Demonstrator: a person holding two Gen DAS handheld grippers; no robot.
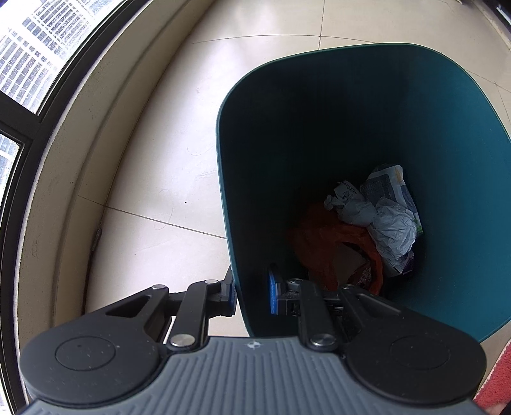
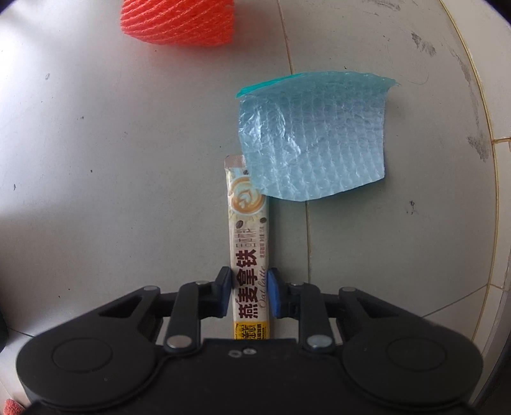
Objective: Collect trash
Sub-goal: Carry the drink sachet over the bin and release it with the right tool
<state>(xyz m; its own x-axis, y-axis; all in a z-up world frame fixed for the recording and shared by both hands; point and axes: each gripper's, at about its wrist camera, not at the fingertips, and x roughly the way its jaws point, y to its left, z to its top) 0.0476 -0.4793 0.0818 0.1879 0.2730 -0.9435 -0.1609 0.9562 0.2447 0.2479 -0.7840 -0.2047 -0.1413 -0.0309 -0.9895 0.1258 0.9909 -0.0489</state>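
Note:
In the left wrist view, my left gripper point(image 1: 252, 293) is shut on the near rim of a teal trash bin point(image 1: 367, 105), one finger outside, one inside. The bin holds crumpled white paper point(image 1: 389, 220) and an orange bag point(image 1: 335, 242). In the right wrist view, my right gripper point(image 2: 249, 295) is shut on an oat latte sachet point(image 2: 247, 242), a long narrow packet pointing away from me. A piece of blue bubble wrap point(image 2: 313, 137) lies on the floor, overlapping the sachet's far end.
An orange foam net point(image 2: 179, 20) lies on the floor at the far left of the right wrist view. A raised ledge and a window point(image 1: 35, 57) run along the left of the bin. A red mat edge point(image 1: 498, 380) shows at the lower right.

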